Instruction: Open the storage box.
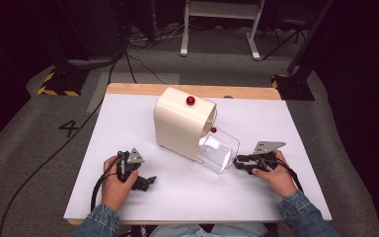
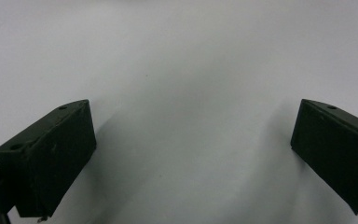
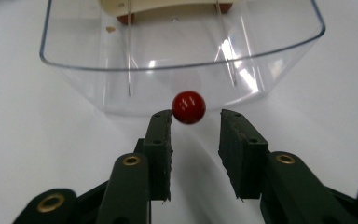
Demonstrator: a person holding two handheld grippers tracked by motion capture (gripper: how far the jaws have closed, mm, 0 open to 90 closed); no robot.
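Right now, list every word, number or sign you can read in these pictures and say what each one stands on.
"4": a black number on the grey floor, left of the white table in the high view.
The cream bread box, its clear lid and its red knobs carry no lettering.
Nothing else is readable.

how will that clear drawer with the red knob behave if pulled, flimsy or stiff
The clear drawer looks like thin rigid plastic, so probably light and stiff. Its small round red knob may slip from the right hand-held gripper, whose jaws stand slightly apart.
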